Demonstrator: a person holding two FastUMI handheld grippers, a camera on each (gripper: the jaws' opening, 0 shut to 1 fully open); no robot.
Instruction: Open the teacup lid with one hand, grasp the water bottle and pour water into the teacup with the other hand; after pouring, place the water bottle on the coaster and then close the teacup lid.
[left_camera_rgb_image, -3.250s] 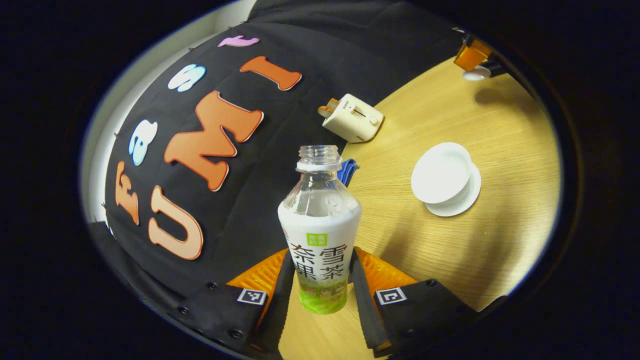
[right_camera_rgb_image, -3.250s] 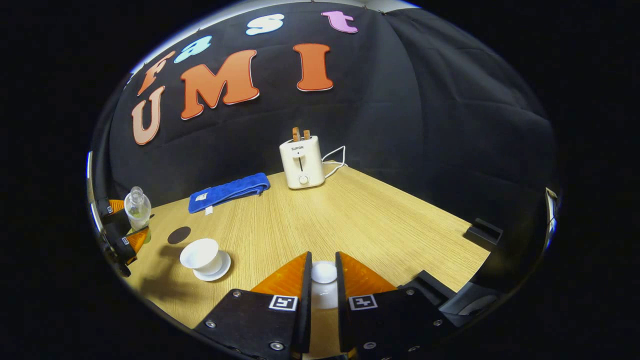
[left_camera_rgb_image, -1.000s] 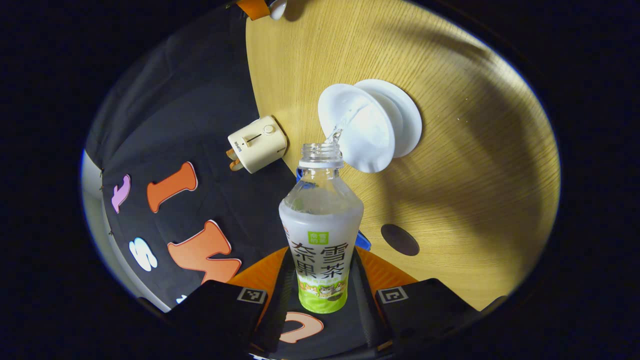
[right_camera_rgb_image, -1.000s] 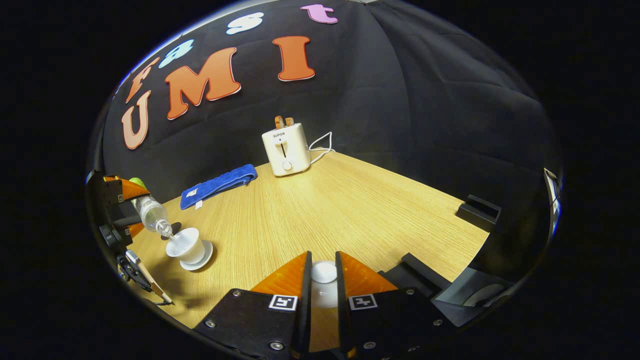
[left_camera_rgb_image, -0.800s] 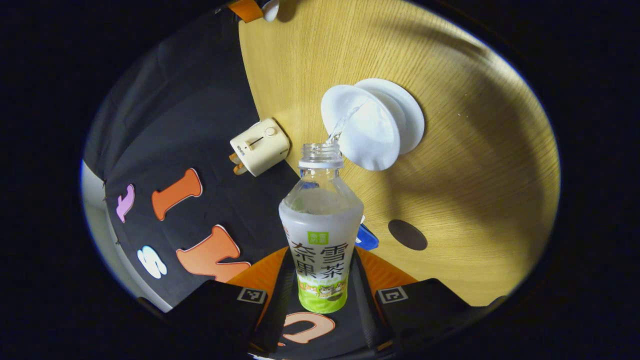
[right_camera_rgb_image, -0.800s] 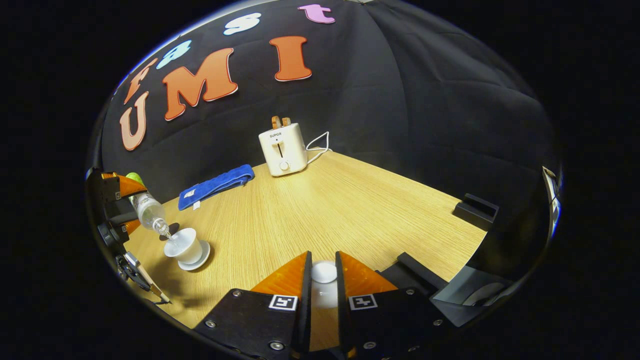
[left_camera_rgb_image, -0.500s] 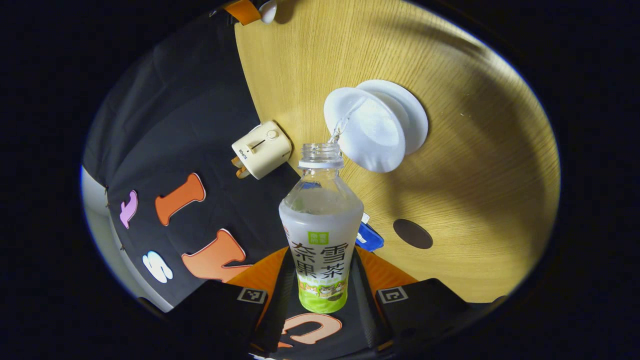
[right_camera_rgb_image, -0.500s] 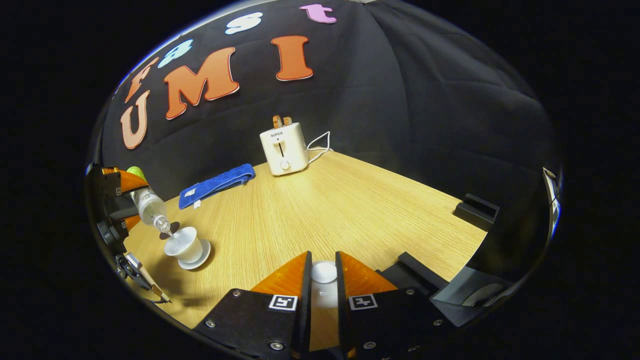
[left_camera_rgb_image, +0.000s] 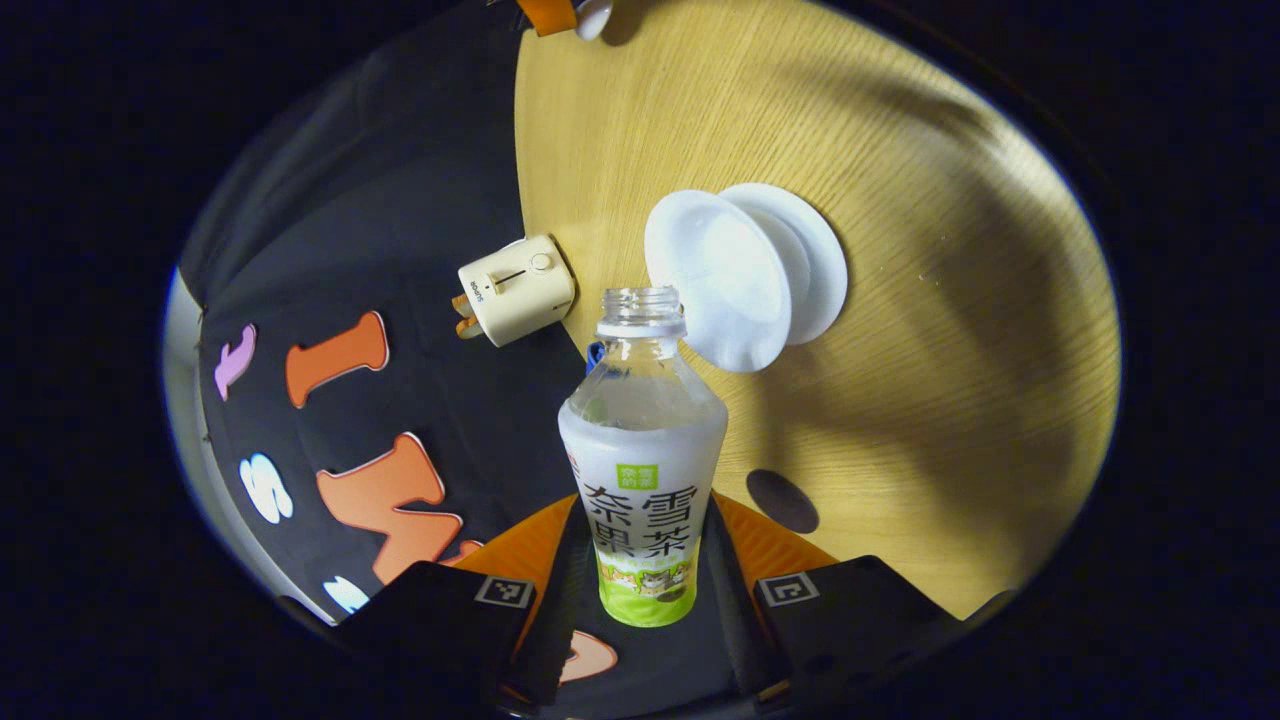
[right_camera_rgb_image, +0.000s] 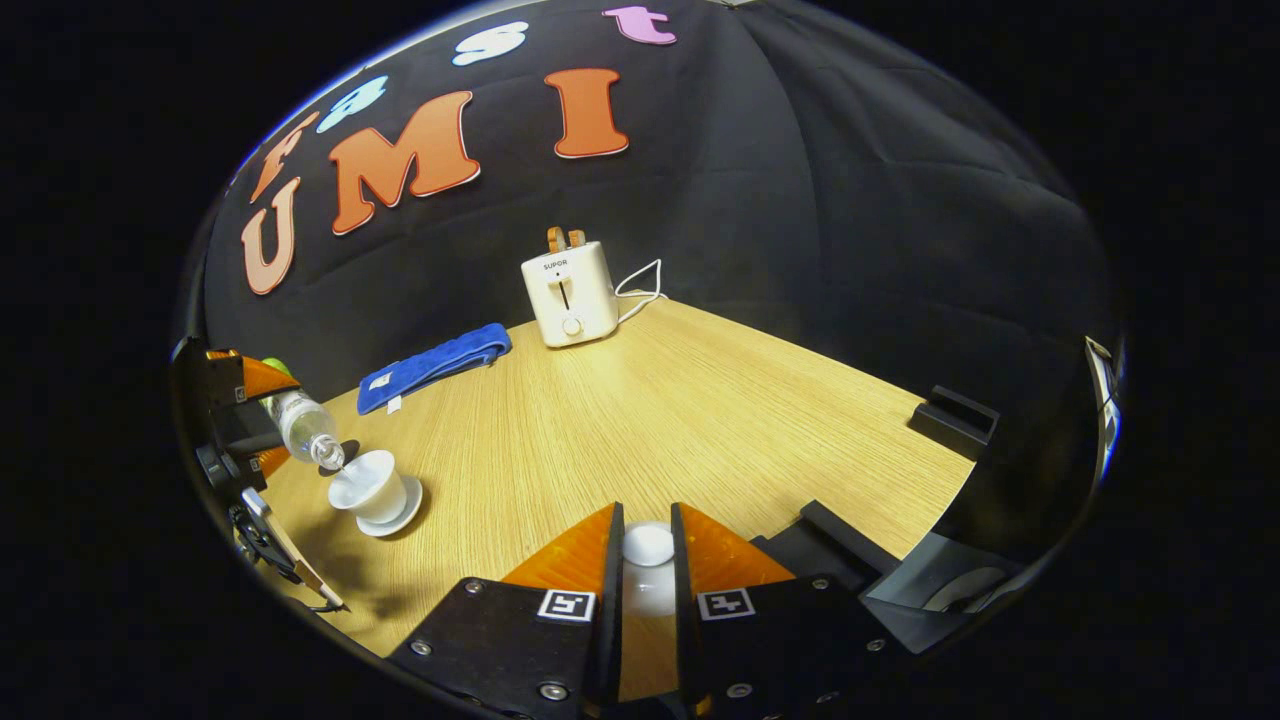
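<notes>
White teacup (left_camera_rgb_image: 718, 275) on the tabletop (left_camera_rgb_image: 950, 330) is receiving water as the left tool (left_camera_rgb_image: 645, 585) (pinching the tilted water bottle (left_camera_rgb_image: 642, 470)) should be levelling slowly; right tool (right_camera_rgb_image: 646, 575) is gripping the lid (right_camera_rgb_image: 648, 545).

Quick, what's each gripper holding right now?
Left gripper: shut on the bottle, tipped at the teacup.
Right gripper: shut on the lid.
</notes>
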